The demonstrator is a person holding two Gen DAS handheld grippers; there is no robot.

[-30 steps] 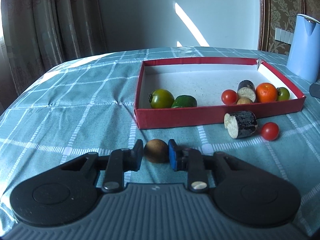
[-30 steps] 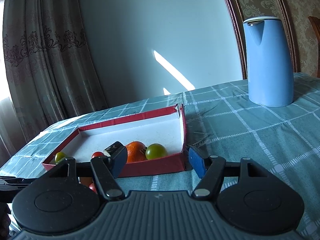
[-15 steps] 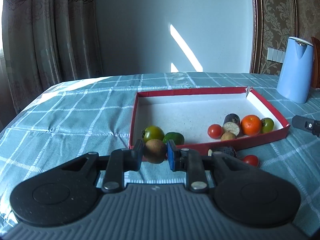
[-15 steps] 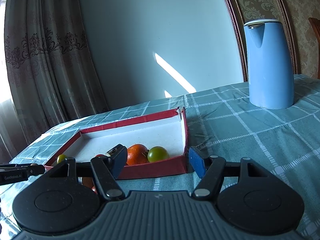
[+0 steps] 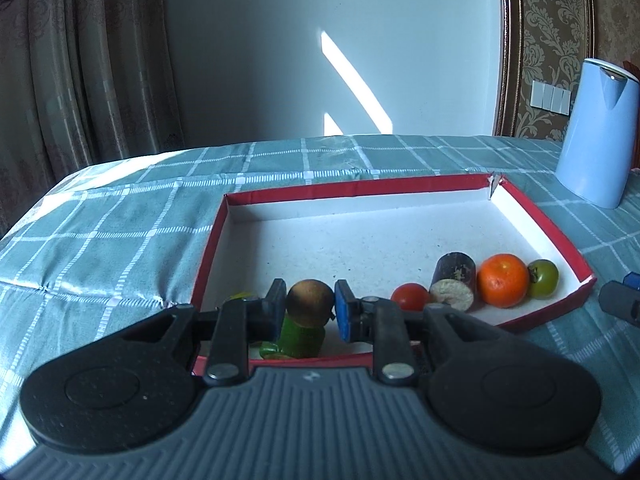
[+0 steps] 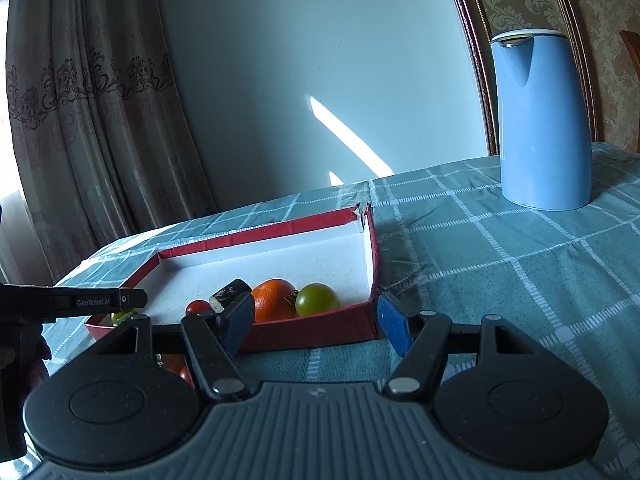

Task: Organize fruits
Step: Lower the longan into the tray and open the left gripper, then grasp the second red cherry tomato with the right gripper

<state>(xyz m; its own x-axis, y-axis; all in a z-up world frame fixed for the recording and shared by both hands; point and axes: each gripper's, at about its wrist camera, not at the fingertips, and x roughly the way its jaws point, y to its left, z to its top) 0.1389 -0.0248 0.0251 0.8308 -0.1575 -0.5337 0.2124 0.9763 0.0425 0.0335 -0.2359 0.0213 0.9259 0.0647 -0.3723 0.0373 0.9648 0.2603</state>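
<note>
Here the kiwi [image 5: 310,302] is pinched by the left tool [image 5: 310,312] above the red box [image 5: 560,236] near edge (presumably for release inside); the right tool [image 6: 316,322] is held spread, empty, beside the box.

dim, bluish | sun streak on wall [image 5: 352,76] | edges bowed (fisheye) | sharp

Most of the red tray's [image 5: 532,216] white floor lies bare toward its far wall, while a green fruit [image 5: 302,334] crowds the near-left corner and a tomato [image 5: 410,297], dark cut piece [image 5: 454,276], orange [image 5: 503,280] and green tomato [image 5: 543,278] line the near-right corner.
</note>
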